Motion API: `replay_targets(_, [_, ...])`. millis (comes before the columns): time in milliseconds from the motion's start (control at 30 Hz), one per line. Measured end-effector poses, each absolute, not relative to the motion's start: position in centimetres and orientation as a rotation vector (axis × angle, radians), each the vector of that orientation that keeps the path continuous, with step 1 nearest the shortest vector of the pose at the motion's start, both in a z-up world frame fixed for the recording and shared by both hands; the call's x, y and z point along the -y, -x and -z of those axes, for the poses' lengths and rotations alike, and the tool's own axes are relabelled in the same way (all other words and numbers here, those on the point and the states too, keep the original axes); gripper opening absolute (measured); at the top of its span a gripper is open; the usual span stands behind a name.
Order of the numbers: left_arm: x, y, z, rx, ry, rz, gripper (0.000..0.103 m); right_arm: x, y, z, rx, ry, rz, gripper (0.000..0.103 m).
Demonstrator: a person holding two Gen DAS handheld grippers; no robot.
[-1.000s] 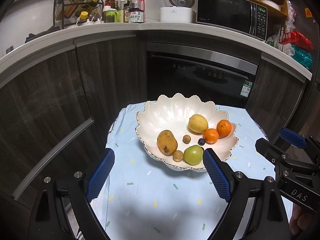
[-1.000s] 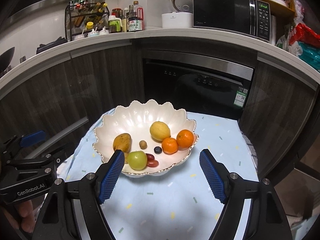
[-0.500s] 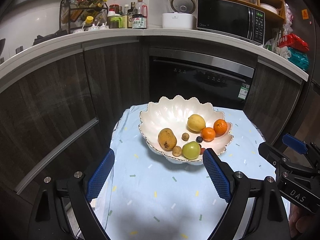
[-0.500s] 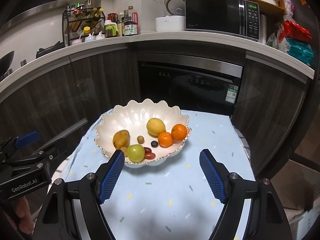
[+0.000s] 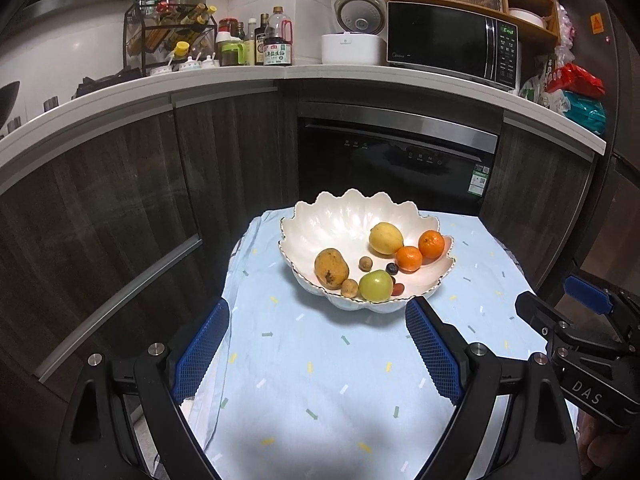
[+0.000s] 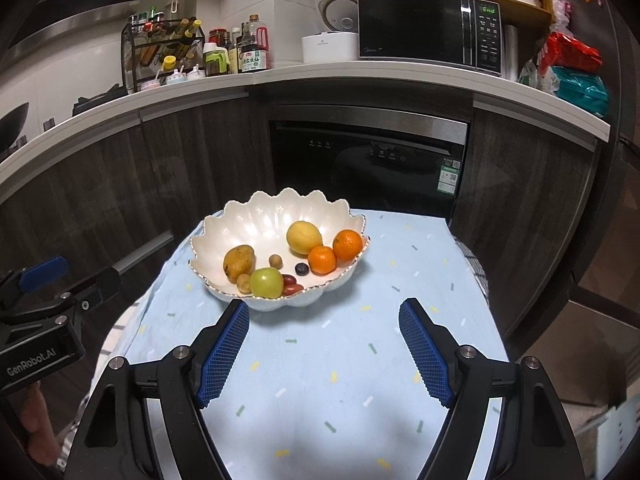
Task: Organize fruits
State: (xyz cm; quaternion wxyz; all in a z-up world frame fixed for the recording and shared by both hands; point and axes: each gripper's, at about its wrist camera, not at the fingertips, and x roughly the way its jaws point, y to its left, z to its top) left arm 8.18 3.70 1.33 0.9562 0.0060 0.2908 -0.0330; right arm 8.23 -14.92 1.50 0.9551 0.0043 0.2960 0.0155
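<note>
A white scalloped bowl (image 5: 344,220) (image 6: 260,220) stands on a small table under a light blue cloth (image 5: 320,380) (image 6: 340,360). Inside lie a mango (image 5: 331,268) (image 6: 239,263), a green apple (image 5: 375,285) (image 6: 266,282), a yellow lemon (image 5: 385,238) (image 6: 304,237), two oranges (image 5: 431,244) (image 6: 347,245), small brown fruits and dark grapes (image 6: 302,268). My left gripper (image 5: 316,324) is open, well short of the bowl, with only cloth between its fingers. My right gripper (image 6: 325,322) is open too, in front of the bowl and holding nothing. Each gripper shows at the edge of the other's view.
Dark cabinets and a built-in dishwasher (image 5: 396,160) stand right behind the table. The counter above carries a bottle rack (image 5: 168,36), a rice cooker (image 5: 354,28) and a microwave (image 5: 452,44). A cabinet handle (image 5: 120,304) runs along the left.
Both grippers have drawn back from the bowl, which now looks smaller and farther; more cloth shows in front. Their jaws stay equally wide.
</note>
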Motion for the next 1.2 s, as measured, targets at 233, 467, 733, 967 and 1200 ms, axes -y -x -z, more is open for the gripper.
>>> replay_targets(233, [-3.4,-6.6,-1.3,-0.575,-0.017,0.074,0.090,15.3,-6.5,-1.4,-0.583,-0.023,-0.003,0.078])
replay_targets(467, [-3.3,-5.5,-1.3,-0.554,-0.020,0.077,0.090,15.6,-5.4,-1.2,-0.568,-0.026,0.010,0.078])
replay_targets(733, [-3.3,-4.9,-1.1,-0.552,-0.023,0.081,0.090,15.6,-4.8,-1.1,-0.561,-0.024,0.012,0.078])
replay_targets(967, [-3.3,-4.9,-1.0,-0.553,-0.022,0.081,0.090,15.6,-4.5,-1.2,-0.560,-0.024,0.014,0.078])
replay_targets(1200, [-3.3,-4.8,-1.1,-0.555,-0.023,0.081,0.090,15.7,-4.4,-1.3,-0.558,-0.021,0.014,0.078])
